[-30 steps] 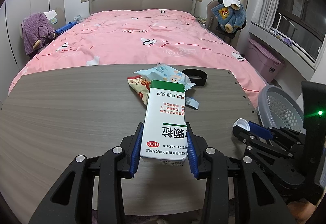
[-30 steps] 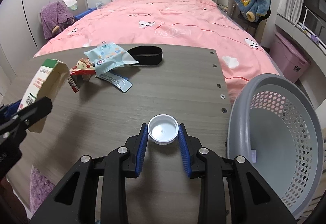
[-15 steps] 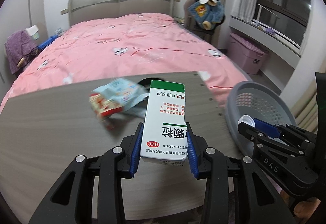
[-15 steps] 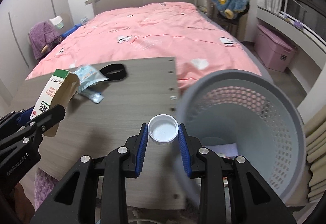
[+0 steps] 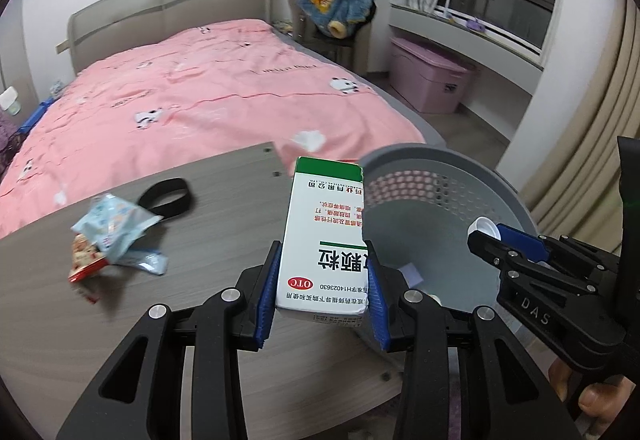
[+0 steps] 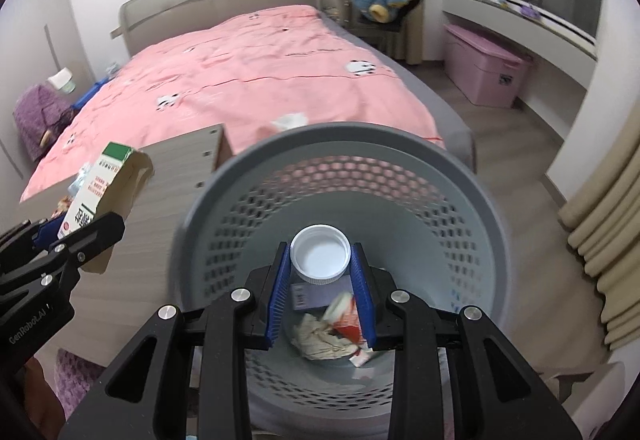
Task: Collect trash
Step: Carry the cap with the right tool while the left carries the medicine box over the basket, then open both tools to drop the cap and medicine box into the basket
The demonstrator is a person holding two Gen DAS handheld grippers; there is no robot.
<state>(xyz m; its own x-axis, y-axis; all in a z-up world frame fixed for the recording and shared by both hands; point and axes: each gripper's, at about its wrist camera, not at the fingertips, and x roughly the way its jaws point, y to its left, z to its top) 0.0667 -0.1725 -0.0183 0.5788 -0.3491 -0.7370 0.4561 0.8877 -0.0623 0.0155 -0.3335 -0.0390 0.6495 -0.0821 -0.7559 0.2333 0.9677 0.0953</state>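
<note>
White cap (image 6: 320,254) pinched in my right gripper (image 6: 321,294), over the grey basket (image 6: 472,200). Left gripper (image 5: 322,296) clamps the medicine box (image 5: 324,236), at the rim, partly above the table (image 5: 120,320). Risk: releasing the box now drops it outside. Wrappers (image 5: 116,232) lie farther back.

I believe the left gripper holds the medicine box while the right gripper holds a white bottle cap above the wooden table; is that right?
Not quite. The right gripper holds the white bottle cap above the open grey basket, not above the wooden table; the right wrist view shows this. The left gripper does hold the medicine box.
</note>
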